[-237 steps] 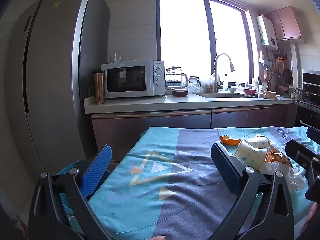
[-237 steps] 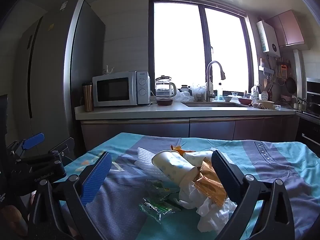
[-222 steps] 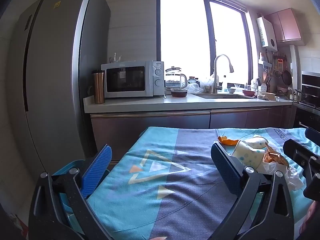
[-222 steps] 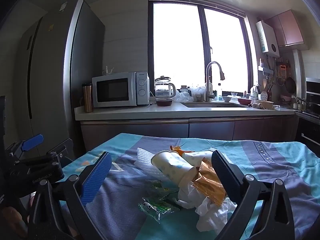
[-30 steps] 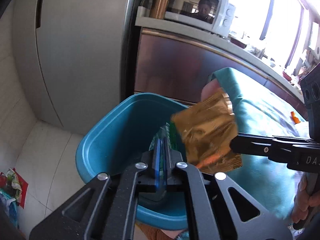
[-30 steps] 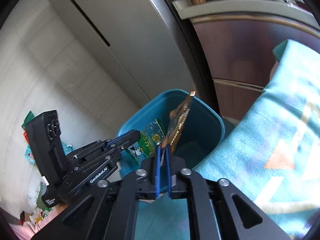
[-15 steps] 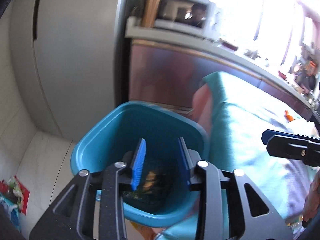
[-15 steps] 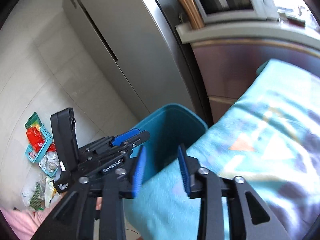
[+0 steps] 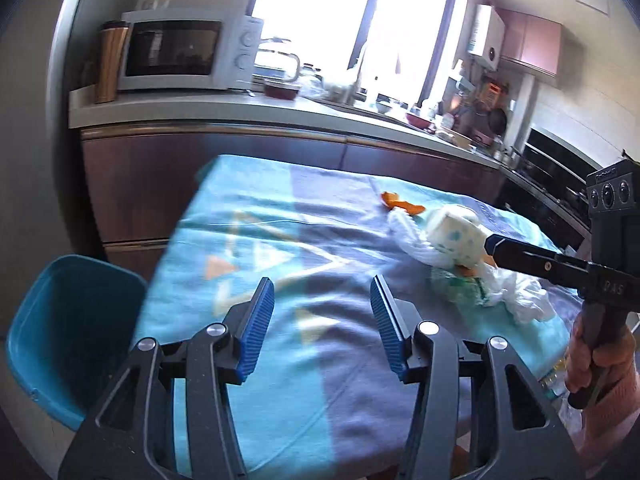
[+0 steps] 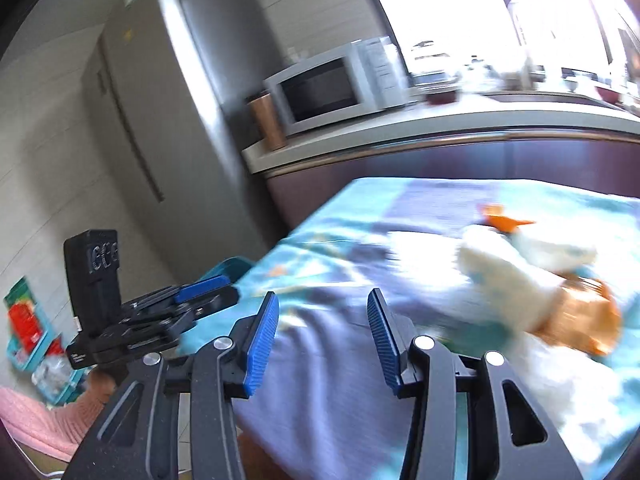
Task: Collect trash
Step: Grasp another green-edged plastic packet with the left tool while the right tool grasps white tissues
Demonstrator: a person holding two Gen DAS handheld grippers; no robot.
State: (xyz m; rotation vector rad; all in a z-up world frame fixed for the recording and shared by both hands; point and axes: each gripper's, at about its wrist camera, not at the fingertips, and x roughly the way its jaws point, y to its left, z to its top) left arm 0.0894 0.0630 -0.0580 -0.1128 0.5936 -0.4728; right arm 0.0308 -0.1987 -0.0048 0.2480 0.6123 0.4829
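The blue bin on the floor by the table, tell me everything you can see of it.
The blue bin is a teal plastic tub with rounded corners and a smooth rolled rim. It stands upright and open on the floor, beside the corner of the table with the patterned cloth, in front of the brown cabinets. Its visible inner walls look bare; its bottom is out of view. Neither tool touches it.

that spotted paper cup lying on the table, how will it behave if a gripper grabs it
The paper cup lies on its side among crumpled white tissue, so a nudge would probably roll it. It looks thin-walled and empty, likely very light and apt to crush or slip under a hard squeeze. A gentle grip across the body seems safest.
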